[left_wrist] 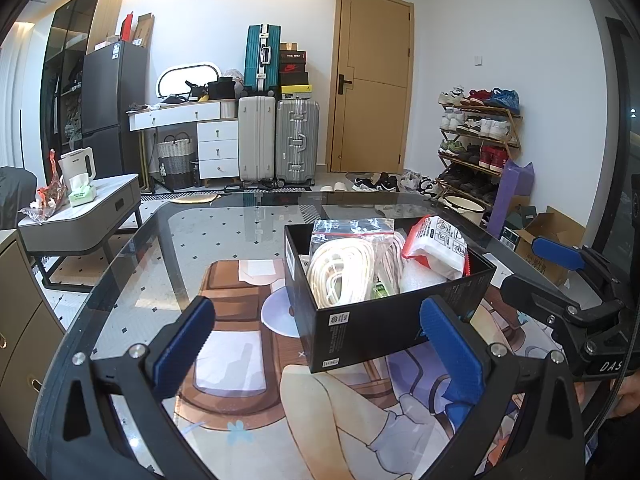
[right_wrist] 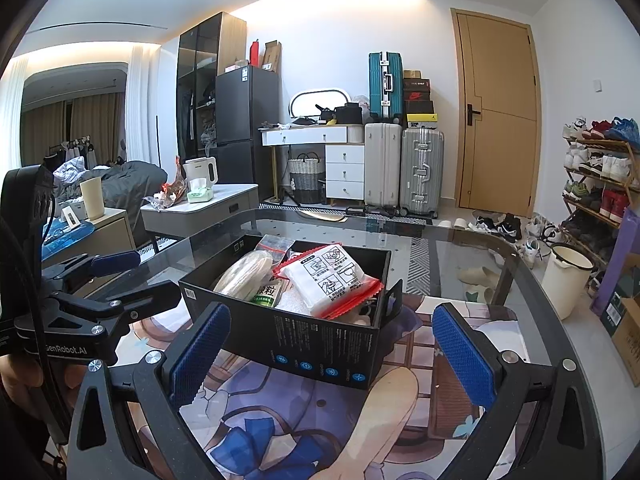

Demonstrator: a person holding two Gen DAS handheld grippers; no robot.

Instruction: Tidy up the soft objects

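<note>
Soft things boxed, both your tongs empty

Your left tongs (left_wrist: pixel 316 344) gape wide, gripping nothing, hovering just before the black box (left_wrist: pixel 372 328) on the glass surface (left_wrist: pixel 168 240). Inside it, left to right: the bagged rope coil (left_wrist: pixel 344 272), bubble wrap, the red-edged white pack (left_wrist: pixel 436 248). Your right tongs (right_wrist: pixel 332 348) gape equally, holding nothing. Nothing soft lies loose outside the box, so the sorting looks nearly done

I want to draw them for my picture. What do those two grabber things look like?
Both match. The left gripper and the right gripper have black angular frames with silver round bolts. Each has two fingers faced with bumpy blue rubber pads. The left gripper's side reads "GenRobot.AI" in white letters, the right one's reads "DAS". A thin black cable runs along each body.
</note>
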